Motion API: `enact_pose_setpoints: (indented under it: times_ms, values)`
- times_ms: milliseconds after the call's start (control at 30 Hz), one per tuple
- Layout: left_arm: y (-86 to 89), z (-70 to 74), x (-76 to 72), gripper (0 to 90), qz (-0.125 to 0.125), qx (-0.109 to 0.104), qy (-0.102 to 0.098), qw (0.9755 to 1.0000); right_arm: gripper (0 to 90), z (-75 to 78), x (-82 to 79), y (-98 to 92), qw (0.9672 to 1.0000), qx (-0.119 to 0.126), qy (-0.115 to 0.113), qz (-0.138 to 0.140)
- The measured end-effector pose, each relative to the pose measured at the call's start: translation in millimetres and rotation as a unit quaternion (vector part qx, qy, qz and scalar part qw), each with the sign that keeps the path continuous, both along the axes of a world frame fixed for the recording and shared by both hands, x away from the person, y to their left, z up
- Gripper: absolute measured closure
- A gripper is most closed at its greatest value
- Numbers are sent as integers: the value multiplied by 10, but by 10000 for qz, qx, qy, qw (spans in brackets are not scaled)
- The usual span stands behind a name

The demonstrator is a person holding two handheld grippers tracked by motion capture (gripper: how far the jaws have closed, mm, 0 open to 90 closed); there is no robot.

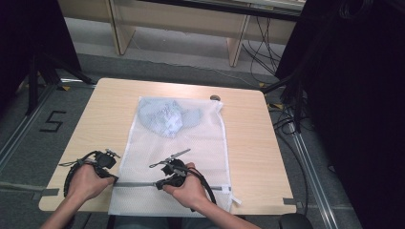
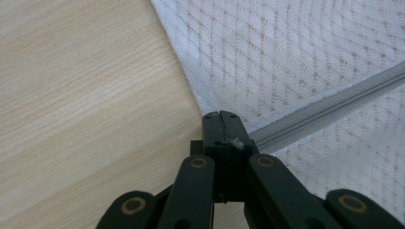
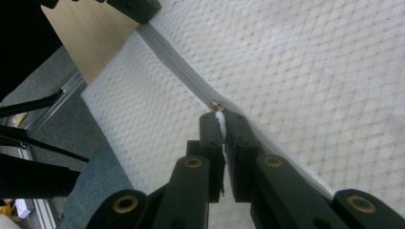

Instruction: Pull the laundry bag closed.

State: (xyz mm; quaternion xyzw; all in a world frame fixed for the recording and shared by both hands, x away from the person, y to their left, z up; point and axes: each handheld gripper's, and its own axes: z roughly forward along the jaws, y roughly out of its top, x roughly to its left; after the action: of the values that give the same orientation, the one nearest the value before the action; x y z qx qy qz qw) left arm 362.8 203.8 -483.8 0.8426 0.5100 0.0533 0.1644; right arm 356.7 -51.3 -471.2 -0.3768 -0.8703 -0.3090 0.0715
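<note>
A white mesh laundry bag (image 1: pixel 200 143) lies flat on the wooden table (image 1: pixel 90 124), with a pale blue garment (image 1: pixel 165 117) inside at its far end. A grey zipper (image 1: pixel 136 184) runs across the bag's near end. My left gripper (image 1: pixel 114 180) is shut on the zipper's left end at the bag's edge; in the left gripper view the jaws (image 2: pixel 221 116) meet on it and the zipper tape (image 2: pixel 325 109) runs off to the right. My right gripper (image 1: pixel 157 185) is farther along the zipper, shut on the small white pull tab (image 3: pixel 219 119) of the zipper (image 3: pixel 176 62).
A small dark round object (image 1: pixel 215 98) sits near the table's far edge. The bag's near end hangs over the table's front edge. Black stand legs (image 1: pixel 38 71) are on the floor at left, cables (image 1: pixel 286 119) at right, and wooden furniture legs (image 1: pixel 122 28) stand beyond.
</note>
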Motion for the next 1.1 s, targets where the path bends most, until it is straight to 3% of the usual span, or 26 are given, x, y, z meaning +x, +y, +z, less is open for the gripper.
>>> enact_pose_setpoints:
  times_ms: [167,200,233,267,300,367,400,433,500,567,633,767,833,867,933,1100]
  values:
    - [2,-1,-2,900,12,2,-1,10000,871,0,4,-52,10000,-24,-26,-15]
    - [6,-1,4,900,-28,427,53,9991,871,-4,4,-83,10000,-51,-30,-45]
    - [6,-1,4,900,-28,427,53,9991,871,-4,4,-83,10000,-51,-30,-45]
    - [33,4,10,900,-92,626,2,9980,871,-1,8,-131,9998,-159,-99,-104]
    - [45,-9,0,900,-21,556,-80,9984,871,-1,8,-131,9998,-159,-99,-104]
    - [25,0,-34,900,-30,503,-28,9987,871,2,28,-192,9999,-69,-1,-152]
    - [-15,-2,-66,900,162,393,28,9991,871,8,33,-204,9997,-134,-154,-97]
    - [-6,-4,-60,900,19,405,-65,9992,871,11,27,-193,9997,-154,-108,-136]
    - [4,0,-60,900,50,373,-26,9993,871,10,22,-170,9998,-143,-109,-84]
    - [32,-15,-64,900,177,181,-45,9997,871,4,25,-163,9998,-141,-86,-102]
    - [70,4,-59,900,194,123,-130,9997,871,-1,27,-164,9998,-120,-78,-105]
    - [47,97,-65,899,274,-244,-465,9982,871,-12,19,-170,9999,-92,-15,-139]
    - [-2,101,-66,899,226,-557,-391,9974,871,-7,17,-169,9998,-109,-37,-138]
    - [-62,82,-69,899,67,-551,-321,9979,871,-1,24,-176,9999,-95,-95,-87]
    - [-113,50,-70,899,-18,-518,-267,9983,871,5,20,-175,9999,-88,-71,-116]
    - [-137,-9,-75,899,-45,-350,-167,9992,871,2,19,-174,9999,-85,-62,-117]
